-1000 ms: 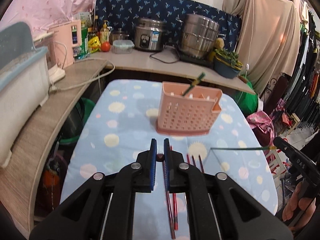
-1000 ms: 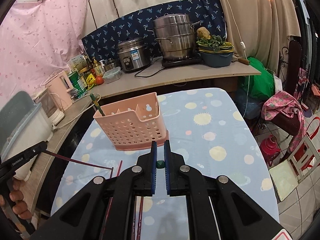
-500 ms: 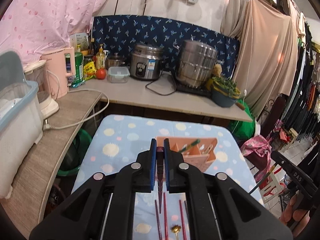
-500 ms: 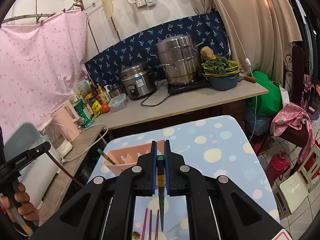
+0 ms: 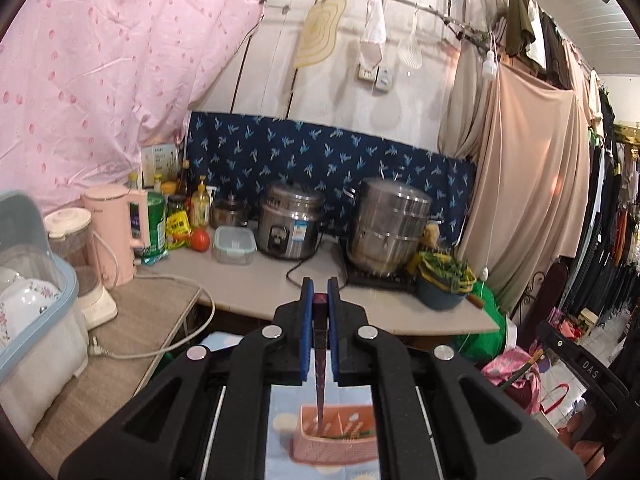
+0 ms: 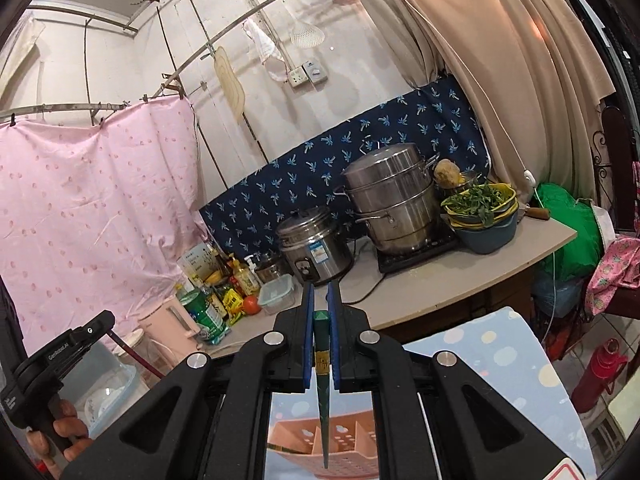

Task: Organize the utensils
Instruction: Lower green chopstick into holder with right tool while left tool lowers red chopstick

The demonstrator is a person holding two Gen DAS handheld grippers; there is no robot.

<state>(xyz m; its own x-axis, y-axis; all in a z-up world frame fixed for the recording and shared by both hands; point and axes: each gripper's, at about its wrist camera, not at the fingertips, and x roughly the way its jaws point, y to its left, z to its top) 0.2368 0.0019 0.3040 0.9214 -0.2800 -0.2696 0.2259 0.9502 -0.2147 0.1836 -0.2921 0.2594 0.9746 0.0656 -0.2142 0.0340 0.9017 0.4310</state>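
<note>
Rising tools (image 5: 320, 300), chopsticks (image 5: 320, 360) lifted higher

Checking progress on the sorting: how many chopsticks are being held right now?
2. A dark red chopstick in the left hand-held gripper, a green chopstick in the right hand-held gripper. Others may lie hidden below.

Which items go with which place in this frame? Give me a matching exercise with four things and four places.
Things:
1. dark red chopstick
2. green chopstick
3. pink utensil basket
4. tomato

Places:
A. on the counter, beside the clear food box
B. clamped in the left gripper, tip hanging down
C. on the dotted tablecloth, below both grippers
D. clamped in the right gripper, tip hanging down

Pairs: 1-B, 2-D, 3-C, 4-A
</note>
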